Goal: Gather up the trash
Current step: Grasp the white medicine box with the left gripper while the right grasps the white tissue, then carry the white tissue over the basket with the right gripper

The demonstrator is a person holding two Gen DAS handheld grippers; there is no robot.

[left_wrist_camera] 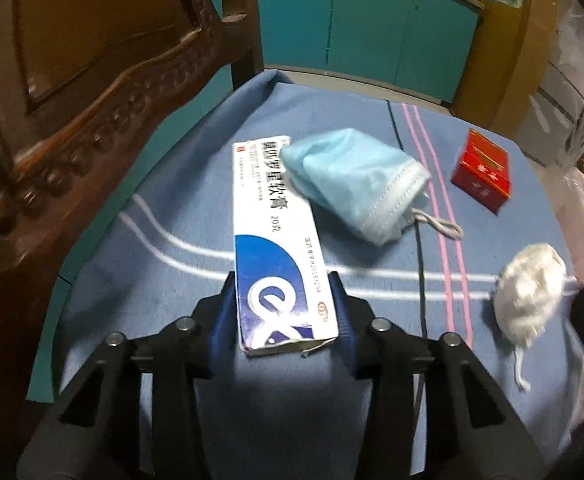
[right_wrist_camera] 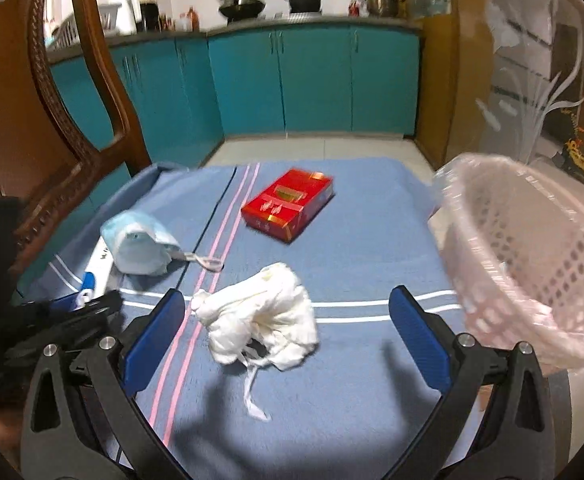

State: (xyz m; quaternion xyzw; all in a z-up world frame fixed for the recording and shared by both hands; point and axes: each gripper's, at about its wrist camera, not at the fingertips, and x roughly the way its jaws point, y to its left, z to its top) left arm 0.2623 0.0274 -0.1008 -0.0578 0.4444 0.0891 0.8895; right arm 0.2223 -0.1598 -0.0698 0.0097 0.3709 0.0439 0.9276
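My left gripper [left_wrist_camera: 284, 300] is shut on the near end of a long white-and-blue ointment box [left_wrist_camera: 272, 248]; the box's far end lies under a crumpled blue face mask [left_wrist_camera: 356, 188]. A white crumpled mask [left_wrist_camera: 530, 296] and a red box [left_wrist_camera: 484, 170] lie to the right. In the right wrist view my right gripper [right_wrist_camera: 288, 312] is open, its blue pads either side of the white mask [right_wrist_camera: 264, 316], just above the cloth. The red box [right_wrist_camera: 288, 204], the blue mask [right_wrist_camera: 140, 244] and the left gripper [right_wrist_camera: 80, 312] show there too.
A pink plastic basket [right_wrist_camera: 532, 256] lined with a clear bag stands at the table's right edge. A blue striped cloth [right_wrist_camera: 372, 240] covers the table. A carved wooden chair [left_wrist_camera: 72, 120] stands at the left. Teal cabinets [right_wrist_camera: 292, 80] stand behind.
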